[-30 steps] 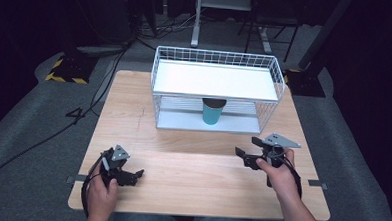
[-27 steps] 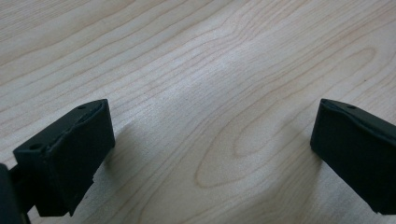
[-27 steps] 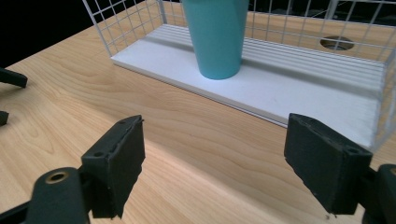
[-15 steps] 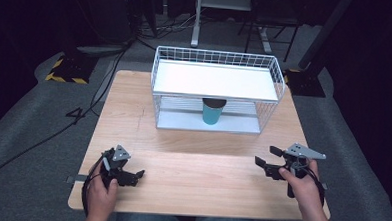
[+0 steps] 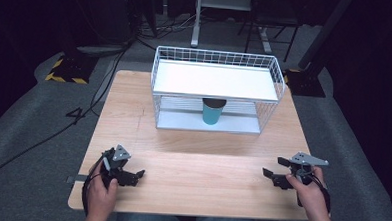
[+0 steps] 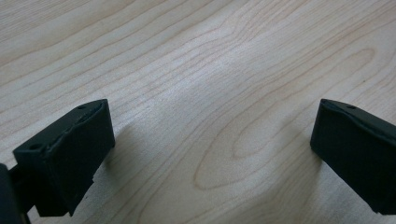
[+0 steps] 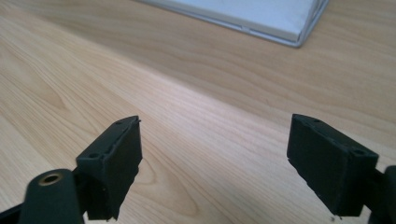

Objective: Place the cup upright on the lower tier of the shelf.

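A white wire rack (image 5: 215, 81) with a flat white top shelf stands at the back of the wooden table (image 5: 197, 155). A teal cup (image 5: 213, 111) sits upright on the rack's lower shelf, under the top shelf. My left gripper (image 5: 136, 177) rests low on the table near the front left, open, with bare wood between its jaws (image 6: 210, 144). My right gripper (image 5: 273, 170) is at the front right, just above the wood, open and holding nothing (image 7: 212, 163). A corner of the rack's base (image 7: 280, 23) shows beyond the right jaws.
The table's front edge lies just behind both hands. Dark floor with cables (image 5: 73, 120) and a yellow-black striped block (image 5: 65, 70) lies left of the table. A stand's legs (image 5: 227, 27) are behind the rack.
My right gripper has drawn back from the middle right of the table toward the front right corner and lowered. The left gripper has stayed in place.
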A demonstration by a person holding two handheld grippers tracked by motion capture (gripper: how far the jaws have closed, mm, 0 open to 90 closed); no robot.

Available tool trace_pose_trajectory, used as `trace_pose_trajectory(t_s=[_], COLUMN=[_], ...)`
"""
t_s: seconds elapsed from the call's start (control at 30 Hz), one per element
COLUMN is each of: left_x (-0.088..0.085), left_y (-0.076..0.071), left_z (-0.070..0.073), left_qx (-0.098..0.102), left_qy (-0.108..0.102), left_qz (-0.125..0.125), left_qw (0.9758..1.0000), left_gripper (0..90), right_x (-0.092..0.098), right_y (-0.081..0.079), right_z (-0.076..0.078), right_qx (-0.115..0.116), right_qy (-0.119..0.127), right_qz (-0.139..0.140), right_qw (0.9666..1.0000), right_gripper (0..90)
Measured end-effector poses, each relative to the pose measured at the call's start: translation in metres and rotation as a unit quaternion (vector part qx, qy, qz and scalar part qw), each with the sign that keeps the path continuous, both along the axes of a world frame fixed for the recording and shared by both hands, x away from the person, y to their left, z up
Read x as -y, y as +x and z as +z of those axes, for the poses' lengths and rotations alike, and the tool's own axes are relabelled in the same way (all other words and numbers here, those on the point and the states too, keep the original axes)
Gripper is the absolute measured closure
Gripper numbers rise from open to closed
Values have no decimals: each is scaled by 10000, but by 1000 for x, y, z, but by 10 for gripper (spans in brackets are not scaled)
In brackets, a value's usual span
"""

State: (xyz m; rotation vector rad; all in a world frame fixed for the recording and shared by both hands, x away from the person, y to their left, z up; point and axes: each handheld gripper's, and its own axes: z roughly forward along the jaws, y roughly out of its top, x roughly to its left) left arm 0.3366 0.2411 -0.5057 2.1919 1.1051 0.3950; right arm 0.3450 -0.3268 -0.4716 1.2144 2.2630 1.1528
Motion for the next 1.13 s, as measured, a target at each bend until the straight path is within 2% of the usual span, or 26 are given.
trace_pose_trajectory(t_s=[0.1,0.27,0.43,0.53,0.67,0.73,0.77,1.13], left_x=[0,0,0,0,0,0,0,0], left_y=[0,0,0,0,0,0,0,0], left_z=[0,0,0,0,0,0,0,0], left_qx=[10,11,11,10,10,11,11,8], left_qy=[19,21,20,19,20,21,21,20], left_qz=[-7,-8,-9,-7,-9,-8,-8,-8], left_qw=[10000,10000,10000,10000,10000,10000,10000,10000], left_gripper=[2,2,2,2,2,2,2,2], right_x=[2,4,6,5,6,5,4,2], right_y=[2,5,7,6,5,5,5,4], right_z=[-7,-19,-26,-28,-31,-33,-33,-33], right_qx=[-102,-308,-389,-315,-166,-67,-35,-46], right_qy=[-227,-314,-388,-359,-396,-454,-573,-597], right_qz=[-20,-86,-149,-247,-237,-212,-179,-159], right_qw=[9997,9990,9984,9986,9988,9987,9982,9981], right_gripper=[181,175,171,170,168,165,156,137])
